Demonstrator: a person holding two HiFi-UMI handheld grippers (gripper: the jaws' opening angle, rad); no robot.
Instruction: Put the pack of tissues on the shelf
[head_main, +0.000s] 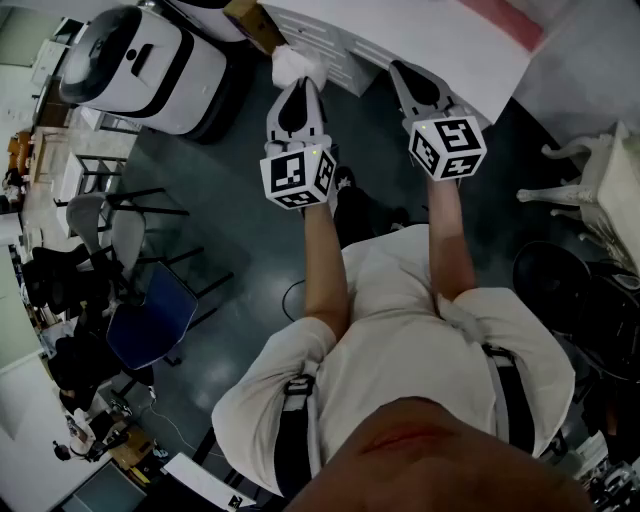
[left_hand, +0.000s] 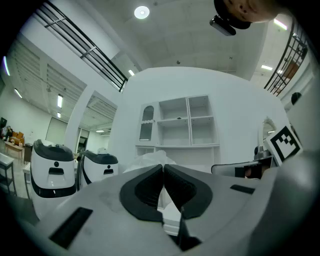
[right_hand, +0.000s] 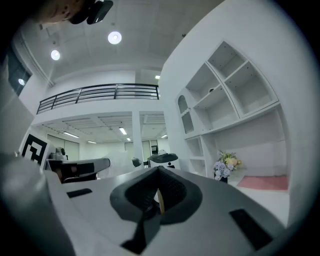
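Left tongs (head_main: 297, 85) are held level and pressed together, pinching the white wrapper of the pack of tissues (head_main: 293, 65), which bulges out just past their tips. In the left gripper view the two dark pads (left_hand: 145, 187) meet at a thin line, with the pack (left_hand: 146, 159) crumpled above and behind them. In that view two rounded white machines (left_hand: 52, 167) stand at the left, and the white shelf (left_hand: 187, 122) stands straight ahead, well apart from the pack. The pack is off the shelf, in the air, carried by the left tongs alone.

Right tongs (head_main: 415, 75) are level too, just beside the left pair, each with its marker cube (head_main: 448, 147) behind it. Their jaws are pressed together with nothing between them (right_hand: 158, 172). To their right the shelf (right_hand: 225, 90) rises close by, with a small bunch of flowers (right_hand: 227, 162) and a pink mat (right_hand: 262, 182) on its lower ledge.
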